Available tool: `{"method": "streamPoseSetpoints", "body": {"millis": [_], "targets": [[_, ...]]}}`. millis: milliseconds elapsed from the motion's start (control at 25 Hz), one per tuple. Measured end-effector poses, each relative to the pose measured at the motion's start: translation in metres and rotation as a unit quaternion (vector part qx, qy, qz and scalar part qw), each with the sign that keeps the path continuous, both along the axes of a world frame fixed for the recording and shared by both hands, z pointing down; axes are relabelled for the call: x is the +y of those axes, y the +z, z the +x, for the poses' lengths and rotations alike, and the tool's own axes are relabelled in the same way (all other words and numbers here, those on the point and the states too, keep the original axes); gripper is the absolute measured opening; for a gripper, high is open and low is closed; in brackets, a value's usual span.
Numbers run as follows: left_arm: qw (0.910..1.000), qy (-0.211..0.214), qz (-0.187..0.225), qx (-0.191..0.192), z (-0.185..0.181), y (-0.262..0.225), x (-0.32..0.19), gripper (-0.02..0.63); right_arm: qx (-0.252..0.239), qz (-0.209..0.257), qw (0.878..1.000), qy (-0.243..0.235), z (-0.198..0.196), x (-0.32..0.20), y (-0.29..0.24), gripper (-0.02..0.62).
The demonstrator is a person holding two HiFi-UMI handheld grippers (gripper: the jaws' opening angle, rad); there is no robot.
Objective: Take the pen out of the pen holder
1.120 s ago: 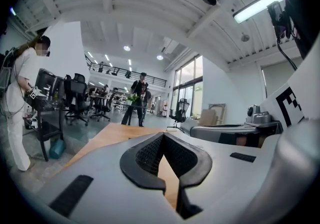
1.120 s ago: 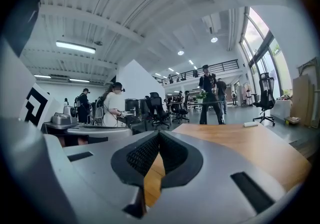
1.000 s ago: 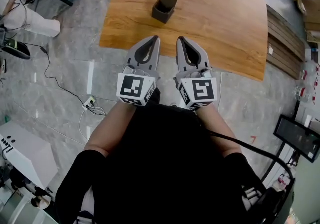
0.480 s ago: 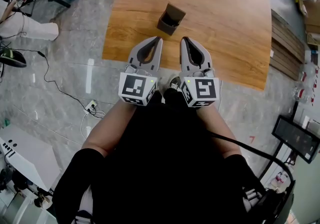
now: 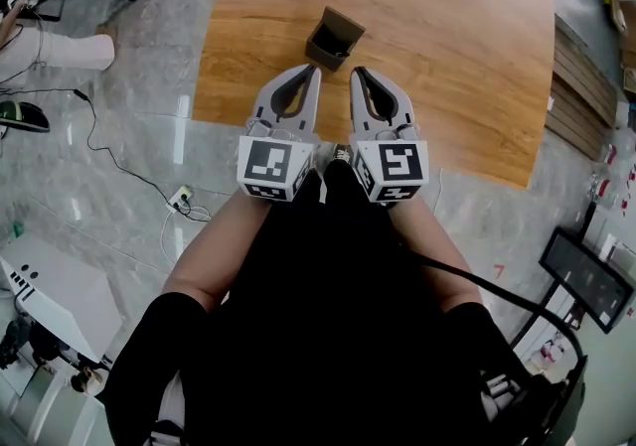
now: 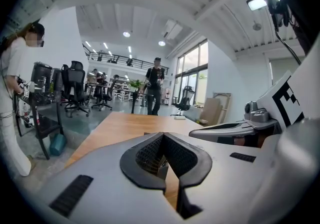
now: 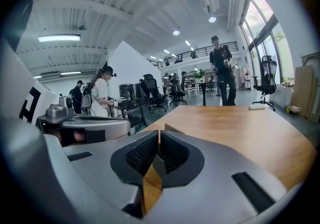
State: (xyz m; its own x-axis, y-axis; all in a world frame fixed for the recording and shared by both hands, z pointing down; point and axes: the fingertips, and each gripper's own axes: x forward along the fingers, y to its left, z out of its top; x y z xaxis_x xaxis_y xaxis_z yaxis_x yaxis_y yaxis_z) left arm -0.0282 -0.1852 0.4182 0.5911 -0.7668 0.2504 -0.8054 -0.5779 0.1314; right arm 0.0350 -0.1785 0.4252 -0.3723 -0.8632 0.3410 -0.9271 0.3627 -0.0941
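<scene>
A dark, square pen holder [image 5: 334,39] stands near the front edge of the wooden table [image 5: 447,47]. Its top looks hollow and dark, and I see no pen in it. My left gripper [image 5: 310,71] is just in front of the holder and slightly to its left, jaws shut and empty. Beside it my right gripper [image 5: 358,73] is shut and empty too, just right of the holder. In the left gripper view the left gripper [image 6: 162,135] hides most of the holder. In the right gripper view the right gripper [image 7: 158,133] does the same, with the table beyond.
The table's front edge [image 5: 298,126] runs under both grippers, with grey stone floor below. A cable and power strip [image 5: 179,201] lie on the floor at left. Stacked wooden boards [image 5: 586,67] sit to the right. People and office chairs [image 6: 75,88] stand far behind the table.
Both grippers have moved forward to the pen holder and drawn a little closer together. Both stay shut and empty.
</scene>
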Motion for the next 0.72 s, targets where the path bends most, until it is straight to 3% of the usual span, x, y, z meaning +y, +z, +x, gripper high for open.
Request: {"method": "streamPoseSetpoints", "body": {"millis": [480,720], "targets": [[0.9988,-0.009,-0.036,-0.032,0.011,0.049,-0.029,0.0,0.003,-0.114,0.992,-0.045,-0.004,-0.026,0.072,0.025],[0.9979,-0.014,-0.051,-0.037,0.008,0.066,-0.043,0.0,0.012,-0.125,0.99,-0.062,-0.013,-0.041,0.086,0.041]]}}
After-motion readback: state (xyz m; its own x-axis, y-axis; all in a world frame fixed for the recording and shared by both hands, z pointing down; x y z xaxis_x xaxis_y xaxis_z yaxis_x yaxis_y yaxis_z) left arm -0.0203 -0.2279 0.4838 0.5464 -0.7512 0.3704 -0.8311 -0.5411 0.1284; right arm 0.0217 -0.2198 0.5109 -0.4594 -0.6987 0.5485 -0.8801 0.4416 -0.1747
